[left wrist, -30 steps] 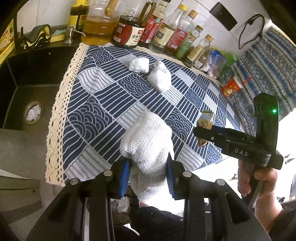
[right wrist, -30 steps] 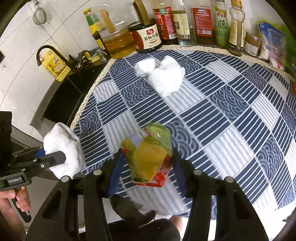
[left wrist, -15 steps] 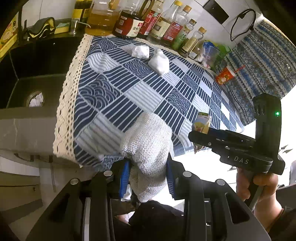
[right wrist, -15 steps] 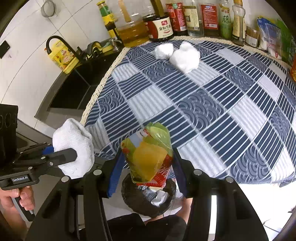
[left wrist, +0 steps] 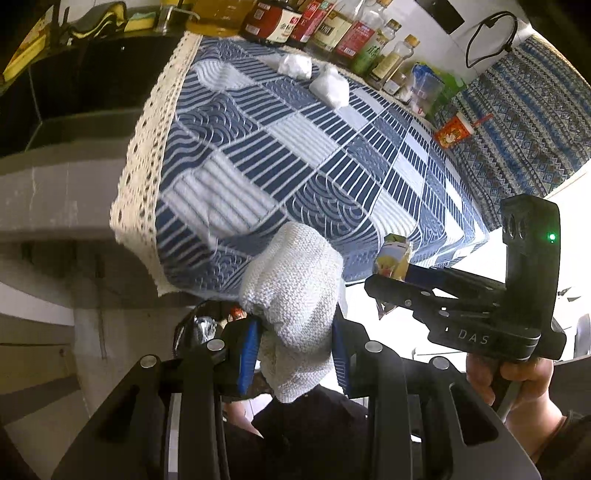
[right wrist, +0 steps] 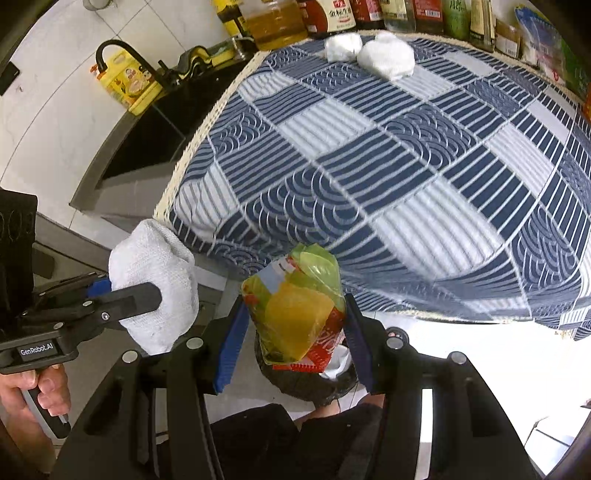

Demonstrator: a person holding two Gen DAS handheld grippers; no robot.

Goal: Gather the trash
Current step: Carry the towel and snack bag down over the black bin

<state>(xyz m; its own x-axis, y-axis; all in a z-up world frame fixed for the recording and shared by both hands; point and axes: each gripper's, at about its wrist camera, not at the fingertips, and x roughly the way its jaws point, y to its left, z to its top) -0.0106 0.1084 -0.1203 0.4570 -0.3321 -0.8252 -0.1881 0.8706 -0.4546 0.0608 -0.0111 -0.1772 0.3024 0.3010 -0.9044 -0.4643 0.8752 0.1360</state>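
My left gripper (left wrist: pixel 295 354) is shut on a crumpled white paper towel (left wrist: pixel 295 295), held off the table's front edge. It also shows in the right wrist view (right wrist: pixel 155 284). My right gripper (right wrist: pixel 291 343) is shut on a yellow-green snack wrapper (right wrist: pixel 299 314), seen too in the left wrist view (left wrist: pixel 393 258). It hangs above a dark trash bin (right wrist: pixel 295 384) below the table edge. Two more white paper wads (right wrist: pixel 343 46) (right wrist: pixel 388 59) lie at the far side of the blue patterned tablecloth (right wrist: pixel 406 147).
Sauce and oil bottles (left wrist: pixel 295 26) line the back of the table. A black sink (right wrist: pixel 155 136) with a faucet sits to the left. A red snack cup (left wrist: pixel 454 129) stands at the far right. A patterned curtain (left wrist: pixel 535 110) hangs behind.
Both grippers have pulled back from over the table to beyond its front edge and lowered, still holding the towel and the wrapper. The trash bin has come into view below.
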